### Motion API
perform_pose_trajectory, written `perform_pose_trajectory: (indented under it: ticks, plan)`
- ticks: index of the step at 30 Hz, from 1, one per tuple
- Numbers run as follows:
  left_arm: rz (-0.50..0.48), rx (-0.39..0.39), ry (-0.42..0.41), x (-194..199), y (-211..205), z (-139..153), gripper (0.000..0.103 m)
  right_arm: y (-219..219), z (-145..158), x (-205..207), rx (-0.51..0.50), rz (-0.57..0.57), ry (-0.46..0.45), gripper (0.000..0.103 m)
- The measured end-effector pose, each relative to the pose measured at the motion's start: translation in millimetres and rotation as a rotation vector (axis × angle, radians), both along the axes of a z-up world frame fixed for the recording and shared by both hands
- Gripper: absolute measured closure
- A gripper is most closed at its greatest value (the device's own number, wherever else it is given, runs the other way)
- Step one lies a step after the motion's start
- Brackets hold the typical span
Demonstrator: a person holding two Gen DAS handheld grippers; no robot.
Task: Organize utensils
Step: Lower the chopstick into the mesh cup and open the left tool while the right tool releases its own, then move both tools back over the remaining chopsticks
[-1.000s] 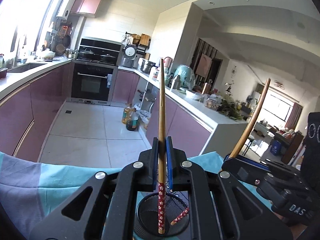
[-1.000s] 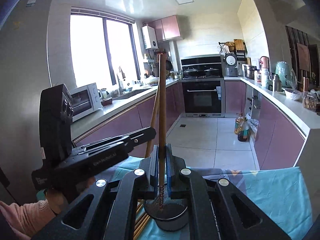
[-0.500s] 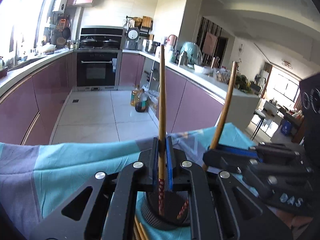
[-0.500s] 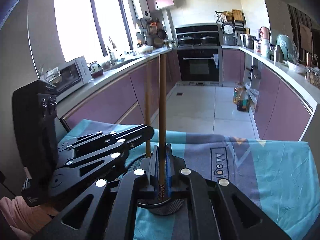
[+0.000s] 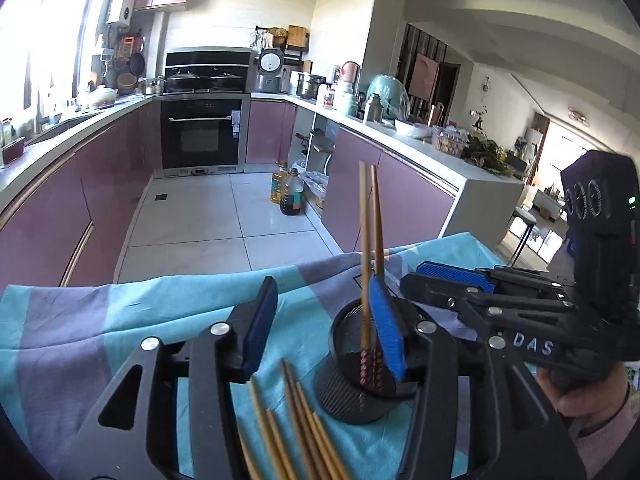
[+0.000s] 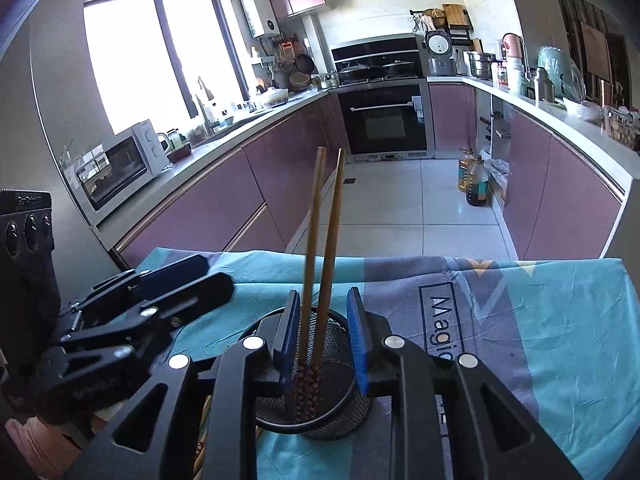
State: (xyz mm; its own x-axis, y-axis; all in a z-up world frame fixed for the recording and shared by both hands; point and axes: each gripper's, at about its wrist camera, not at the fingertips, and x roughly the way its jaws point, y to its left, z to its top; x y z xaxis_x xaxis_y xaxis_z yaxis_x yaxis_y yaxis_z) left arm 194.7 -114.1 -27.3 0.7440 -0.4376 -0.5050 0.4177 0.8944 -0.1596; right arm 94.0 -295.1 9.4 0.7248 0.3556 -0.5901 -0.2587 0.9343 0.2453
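Two chopsticks (image 6: 320, 264) are standing in the mesh cup (image 6: 340, 408), both grippers, left (image 5: 320, 336) and right (image 6: 322, 340), gaping around it gripping nothing, more chopsticks (image 5: 296, 432) lying just beside it.

Left gripper (image 5: 326, 328) w/ jaws wide apart, nothing between them. Two chopsticks (image 5: 365, 248) stand nearly upright in the black mesh holder (image 5: 352, 396), patterned ends down. More loose chopsticks (image 5: 296, 428) lie on the blue-grey cloth (image 5: 100, 320) just beside the holder. Right gripper (image 5: 452, 278) sits just right of the holder, jaws parted.
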Motion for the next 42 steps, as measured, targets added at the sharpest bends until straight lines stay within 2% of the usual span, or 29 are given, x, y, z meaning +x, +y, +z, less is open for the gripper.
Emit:
perform_pose_trajectory:
  ticks: [3,6,8,10,15,20,28,35,40,42]
  plan:
    - [0.012,-0.001,0.002,-12,20,8,0.051,1,5,-13,0.015,0.012,-0.025,0.076]
    - [0.023,0.002,0.004,-28,42,5,0.048,6,12,-32,0.018,0.059,-0.059,0.072]
    - [0.034,0.013,0.009,-38,57,1,0.046,11,16,-47,-0.004,0.086,-0.077,0.064]
    - [0.03,0.02,0.024,-46,71,-5,0.046,14,18,-58,-0.016,0.112,-0.083,0.064]
    - [0.041,0.094,0.052,-68,96,-32,0.046,24,5,-80,-0.026,0.162,-0.042,0.063]
    - [0.048,0.129,0.097,-85,116,-56,0.046,42,-27,-86,-0.044,0.194,0.055,0.063]
    - [0.032,0.175,0.143,-95,101,-71,0.046,65,-73,-87,-0.07,0.202,0.177,0.063]
    - [0.022,0.197,0.211,-90,86,-82,0.049,71,-87,-89,-0.09,0.18,0.2,0.063]
    - [0.014,0.221,0.23,-88,81,-87,0.05,74,-94,-87,-0.104,0.167,0.215,0.063]
    - [0.012,0.227,0.236,-87,79,-89,0.054,75,-96,-86,-0.108,0.163,0.219,0.063]
